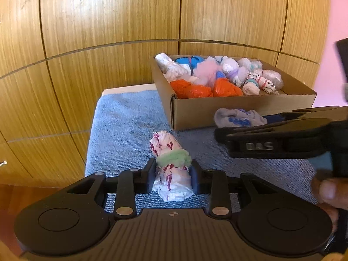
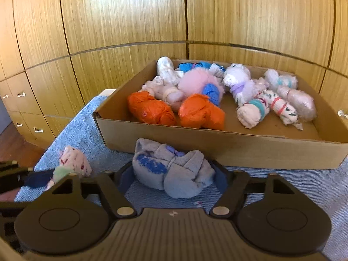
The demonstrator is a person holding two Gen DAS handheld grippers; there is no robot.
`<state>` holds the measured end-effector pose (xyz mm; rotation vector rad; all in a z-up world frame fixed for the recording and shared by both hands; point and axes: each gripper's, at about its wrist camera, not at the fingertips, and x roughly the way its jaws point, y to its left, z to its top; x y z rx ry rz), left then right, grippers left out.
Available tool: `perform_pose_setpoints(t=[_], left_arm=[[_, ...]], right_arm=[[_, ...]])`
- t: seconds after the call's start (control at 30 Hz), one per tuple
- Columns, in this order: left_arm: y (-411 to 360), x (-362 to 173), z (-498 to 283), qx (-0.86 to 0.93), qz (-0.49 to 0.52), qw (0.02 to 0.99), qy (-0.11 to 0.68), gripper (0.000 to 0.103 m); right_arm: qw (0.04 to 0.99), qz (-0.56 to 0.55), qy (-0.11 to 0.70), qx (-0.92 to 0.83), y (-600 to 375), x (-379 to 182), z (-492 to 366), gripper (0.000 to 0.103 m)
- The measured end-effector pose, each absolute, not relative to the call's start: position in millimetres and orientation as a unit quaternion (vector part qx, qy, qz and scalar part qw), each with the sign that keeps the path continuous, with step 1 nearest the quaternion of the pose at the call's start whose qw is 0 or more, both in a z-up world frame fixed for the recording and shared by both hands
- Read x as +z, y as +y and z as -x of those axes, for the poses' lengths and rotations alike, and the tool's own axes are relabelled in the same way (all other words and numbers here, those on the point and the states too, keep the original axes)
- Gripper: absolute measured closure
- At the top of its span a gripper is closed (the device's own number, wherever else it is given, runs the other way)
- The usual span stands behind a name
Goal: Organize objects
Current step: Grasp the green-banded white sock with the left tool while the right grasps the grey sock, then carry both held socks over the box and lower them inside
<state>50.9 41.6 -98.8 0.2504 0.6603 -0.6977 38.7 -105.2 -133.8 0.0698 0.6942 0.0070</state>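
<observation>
The left tongs are clamped on a white roll, a small bundle of cloth with red marks and a green band around its middle. The roll stands on its end on the blue towel, a little tilted, and both fingers press on its sides just under the band. The towel covers the tabletop.

The right tongs stand around a grey sock with blue marks. The sock lies crumpled on the towel, just in front of the near wall of the box. The two fingers are at the sock's left and right sides, but I cannot tell if they press on it or only touch it. In the left wrist view the right tongs come in from the right side, and the sock shows at their tip, near the box. A part of a hand shows at the right edge of this view.

The box is of brown cardboard, open on top, and stands on the far part of the towel. In it lie many rolled bundles: two orange ones at the front, a pink fluffy one, blue ones, and some white ones with bands. The white roll is to the left of the sock, a little apart from it. Behind all stand wooden cabinet doors.
</observation>
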Motion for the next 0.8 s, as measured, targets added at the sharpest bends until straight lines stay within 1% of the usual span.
perform_pose_setpoints(t=[0.2,0.37,0.8], left_arm=[[39.2,-99.0,-49.0,-0.333,-0.127,0.881,0.311,0.062],[40.2,-98.0,-45.9,-0.335,-0.133,0.88,0.31,0.069],[27.2,-67.5,-13.7,-0.357,-0.157,0.864,0.319,0.069]], right_arm=[[0.946,-0.005,0.322,0.034,-130.1,-122.2,11.9,0.043],[0.942,-0.003,0.335,0.025,-171.2,-128.0,53.3,0.043],[0.941,0.007,0.337,0.021,-225.1,-121.3,82.8,0.044]])
